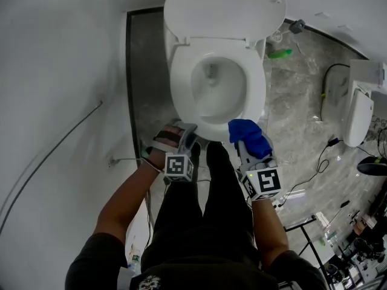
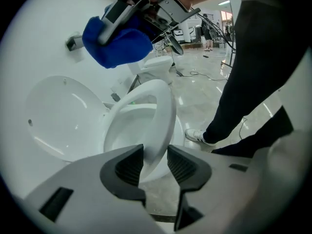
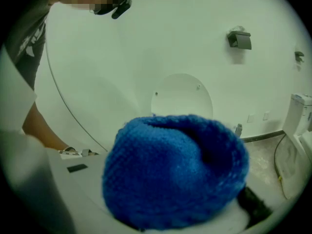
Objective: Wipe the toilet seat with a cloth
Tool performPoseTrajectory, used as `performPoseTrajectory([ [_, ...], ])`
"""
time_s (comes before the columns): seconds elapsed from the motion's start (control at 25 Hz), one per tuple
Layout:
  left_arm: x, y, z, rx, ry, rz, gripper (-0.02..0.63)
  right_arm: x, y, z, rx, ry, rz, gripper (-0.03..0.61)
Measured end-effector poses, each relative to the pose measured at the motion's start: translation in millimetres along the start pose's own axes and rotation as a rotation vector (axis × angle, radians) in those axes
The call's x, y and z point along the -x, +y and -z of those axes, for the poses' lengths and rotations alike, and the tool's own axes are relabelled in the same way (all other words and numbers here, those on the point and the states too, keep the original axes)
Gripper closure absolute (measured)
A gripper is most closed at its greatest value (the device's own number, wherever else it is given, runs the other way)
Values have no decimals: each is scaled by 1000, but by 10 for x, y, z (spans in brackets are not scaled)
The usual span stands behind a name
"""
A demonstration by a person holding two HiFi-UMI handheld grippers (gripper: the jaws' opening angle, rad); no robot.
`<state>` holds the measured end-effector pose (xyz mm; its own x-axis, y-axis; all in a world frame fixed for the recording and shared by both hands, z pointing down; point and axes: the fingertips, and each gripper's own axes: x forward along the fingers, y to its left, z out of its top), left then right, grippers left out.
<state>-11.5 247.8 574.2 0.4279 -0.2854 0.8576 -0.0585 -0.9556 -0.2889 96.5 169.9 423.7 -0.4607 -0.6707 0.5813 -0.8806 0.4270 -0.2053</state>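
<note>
Two big surfaces first: white curved wall (image 1: 60,71) on the left, grey marble-look floor (image 1: 296,101) on the right. Toilet (image 1: 211,128) sits btwn them w/ its lid (image 1: 224,8) flipped up at the far end and the toilet seat (image 1: 181,83) down on the bowl. Person's legs (image 1: 199,210) in black trousers stand right at the near end of the bowl. Second toilet (image 1: 357,116) is well off to the right w/ cables on the floor around it.

Left gripper (image 2: 155,161) is at the near-left edge of the bowl, pointing down. Its jaws are apart w/ nothing clamped; in the left gripper view the seat's near rim shows in the gap, but tbh can't tell if the pads (image 2: 129,165) touch it.

Right gripper (image 1: 245,142) is at the near-right of the bowl, jaws clamped on the blue cloth (image 3: 175,174). It's bunched into a fat wad that covers the fingertips. The wad is over the seat's near-right rim; can't tell if it's touching yet.

Smallest bit: a green thing (image 1: 280,54) on the floor, far right of the toilet.
</note>
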Motion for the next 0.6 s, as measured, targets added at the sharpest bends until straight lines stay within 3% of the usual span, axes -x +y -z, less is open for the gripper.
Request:
performPoseTrajectory([
  [0.2,-468,-355,208,4,83,27,451,-235,-116,515,6,61,-29,485],
  [0.6,-1106,-669,472,82,195,125,439,-334,-582,847,-24,47,-23,485],
])
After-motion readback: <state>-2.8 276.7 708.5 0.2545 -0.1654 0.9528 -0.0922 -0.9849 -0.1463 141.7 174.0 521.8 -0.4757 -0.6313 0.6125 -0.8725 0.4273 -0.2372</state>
